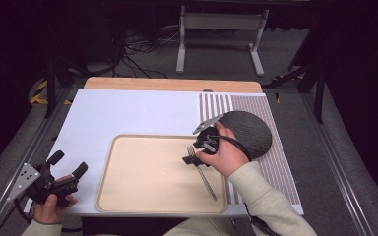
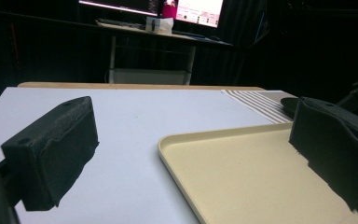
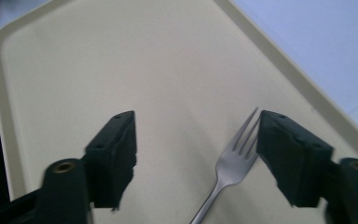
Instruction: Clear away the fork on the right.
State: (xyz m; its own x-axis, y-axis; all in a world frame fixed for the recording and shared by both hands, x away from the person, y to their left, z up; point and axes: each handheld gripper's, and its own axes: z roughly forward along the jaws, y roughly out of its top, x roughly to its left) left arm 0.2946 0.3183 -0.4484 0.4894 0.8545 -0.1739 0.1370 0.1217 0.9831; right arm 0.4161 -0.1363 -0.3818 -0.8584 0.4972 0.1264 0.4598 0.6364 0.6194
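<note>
A slim silver fork [image 1: 204, 173] lay flat on the right side of a beige tray [image 1: 128, 196], unheld, between the spread jaws of the released right hand-held gripper [image 1: 193, 156]. The left hand-held gripper [image 1: 69, 164] rested open over the white-covered table [image 1: 128, 113]; grey carpet and cables lay beyond.

We find no legible text, label, brand, number or sign in any view. The lit screens [image 2: 177, 7] at the back of the left gripper view carry bright patches too small and blurred to read. The black-and-yellow hazard stripes [image 1: 40, 92] on the floor bear no lettering.
</note>
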